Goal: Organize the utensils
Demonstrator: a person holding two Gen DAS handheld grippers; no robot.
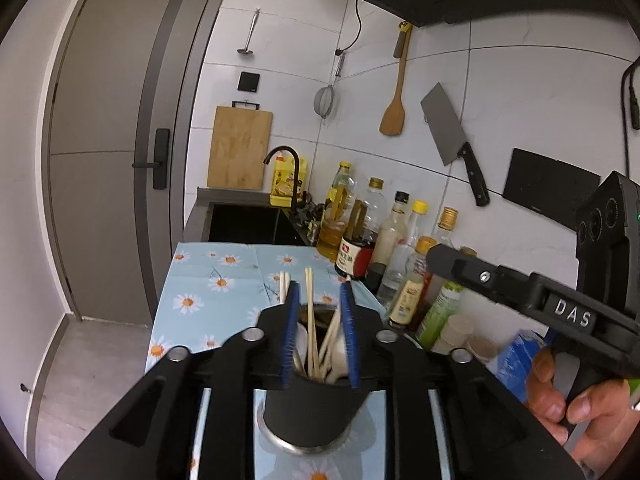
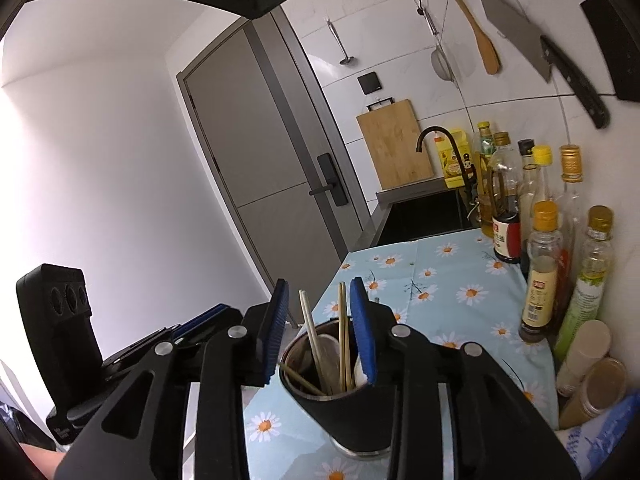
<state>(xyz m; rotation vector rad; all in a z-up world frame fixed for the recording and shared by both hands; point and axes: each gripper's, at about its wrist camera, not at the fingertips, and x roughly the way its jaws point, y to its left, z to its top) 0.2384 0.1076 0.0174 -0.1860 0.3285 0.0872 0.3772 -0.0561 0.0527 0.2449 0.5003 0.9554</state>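
Nearest in both wrist views stands a dark utensil holder [image 1: 316, 408] on the daisy-print cloth [image 1: 208, 280] that covers the counter. The holder has a metal base and holds wooden chopsticks [image 1: 310, 312] and a white spoon [image 1: 340, 354], all leaning at loose angles.

The left gripper [image 1: 320, 332] hangs just above the holder's rim with its blue pads spread apart; the chopsticks rise between the pads, and none is pinched. The right gripper [image 2: 320, 332] sits over the same holder from the other side, its jaws also apart, with chopsticks in the gap and no pad pressing on them. In the left wrist view the right gripper's black body reaches in from the right, carried by a hand [image 1: 580, 408] at the near right edge.

Just right of the holder, along the wall, stands a row of condiment bottles [image 2: 540, 272] with two pale jars [image 2: 588, 356] and a blue packet [image 1: 516, 360] nearer. Farther along the counter lies a black sink [image 1: 248, 224] with a dark faucet [image 1: 290, 168], a yellow bottle [image 1: 286, 180] and a wooden cutting board [image 1: 240, 148] behind it. On the tiled wall hang a ladle [image 1: 250, 32], a strainer [image 1: 324, 100], a wooden spatula [image 1: 396, 96] and a cleaver [image 1: 452, 136]. At the far left is a grey door [image 1: 108, 140].
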